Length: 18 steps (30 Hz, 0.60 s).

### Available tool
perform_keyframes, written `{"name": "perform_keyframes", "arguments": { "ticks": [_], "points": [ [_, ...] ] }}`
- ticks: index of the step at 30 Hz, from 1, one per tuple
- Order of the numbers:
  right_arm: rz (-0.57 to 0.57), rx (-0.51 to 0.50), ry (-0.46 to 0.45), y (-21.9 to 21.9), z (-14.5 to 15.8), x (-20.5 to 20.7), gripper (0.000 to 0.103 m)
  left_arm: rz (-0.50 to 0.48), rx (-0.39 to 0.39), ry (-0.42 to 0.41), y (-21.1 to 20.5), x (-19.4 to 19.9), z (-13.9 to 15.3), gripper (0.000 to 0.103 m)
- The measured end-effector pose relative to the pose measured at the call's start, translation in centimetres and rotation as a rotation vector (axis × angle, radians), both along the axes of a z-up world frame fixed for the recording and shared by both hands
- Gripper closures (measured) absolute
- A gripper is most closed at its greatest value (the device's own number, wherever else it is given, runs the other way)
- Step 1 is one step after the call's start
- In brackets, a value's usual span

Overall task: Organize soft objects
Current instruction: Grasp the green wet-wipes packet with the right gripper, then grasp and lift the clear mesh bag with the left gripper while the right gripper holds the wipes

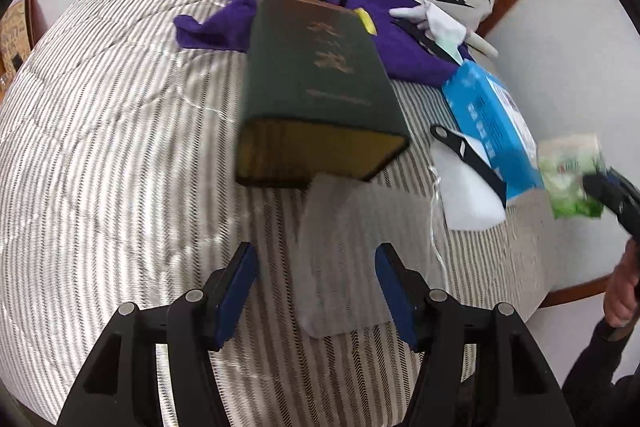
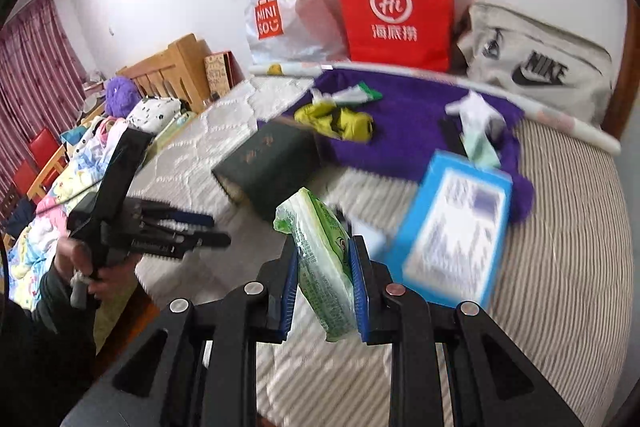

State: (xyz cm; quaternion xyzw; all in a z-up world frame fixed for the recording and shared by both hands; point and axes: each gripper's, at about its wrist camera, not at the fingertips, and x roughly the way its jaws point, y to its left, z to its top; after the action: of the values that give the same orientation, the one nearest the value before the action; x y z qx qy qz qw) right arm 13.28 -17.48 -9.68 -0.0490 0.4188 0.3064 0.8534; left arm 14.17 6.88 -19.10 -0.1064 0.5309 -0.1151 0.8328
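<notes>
Two claws: right claw (image 2: 324, 281) clamps tissue pack (image 2: 320, 259); left claw (image 1: 316, 291) agape, empty.

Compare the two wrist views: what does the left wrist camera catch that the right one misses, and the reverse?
Only the left wrist view shows the clear plastic sleeve ahead of the open left gripper.

Only the right wrist view shows the maroon curtain, wooden headboard and yellow cloth.

Both show the green book, red paper bag, blue box and the right gripper clamping the green tissue pack.
</notes>
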Motion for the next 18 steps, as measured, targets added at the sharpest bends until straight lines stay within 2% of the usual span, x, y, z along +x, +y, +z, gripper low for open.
{"name": "perform_keyframes", "arguments": {
  "ticks": [1,3,5,8,10,13,18],
  "points": [
    [-0.010,-0.012,0.001,-0.7,-0.5,-0.8,0.079,-0.007,-0.002,-0.015,-0.2,-0.1,0.1,0.034],
    [-0.030,-0.030,0.005,-1.8,-1.4,-1.8,0.079,-0.024,-0.018,-0.022,-0.7,-0.4,0.0,0.033],
    [-0.069,-0.044,0.033,-3.3,-2.7,-2.6,0.079,-0.031,-0.018,-0.030,-1.3,-0.6,0.0,0.027],
    [-0.130,-0.081,0.052,-4.8,-4.4,-2.8,0.079,-0.050,0.042,-0.048,-2.6,-0.8,0.0,0.020],
    [-0.155,-0.088,0.059,-5.3,-5.3,-2.8,0.079,-0.070,0.092,-0.058,-3.7,-0.9,-0.2,0.011],
    [-0.173,-0.088,0.070,-5.6,-6.3,-2.6,0.079,-0.087,0.161,-0.058,-5.2,-0.9,-0.5,0.002],
    [-0.188,-0.083,0.078,-5.7,-7.4,-2.1,0.076,-0.068,0.208,-0.046,-6.1,-0.3,-0.6,0.000]
  ]
}}
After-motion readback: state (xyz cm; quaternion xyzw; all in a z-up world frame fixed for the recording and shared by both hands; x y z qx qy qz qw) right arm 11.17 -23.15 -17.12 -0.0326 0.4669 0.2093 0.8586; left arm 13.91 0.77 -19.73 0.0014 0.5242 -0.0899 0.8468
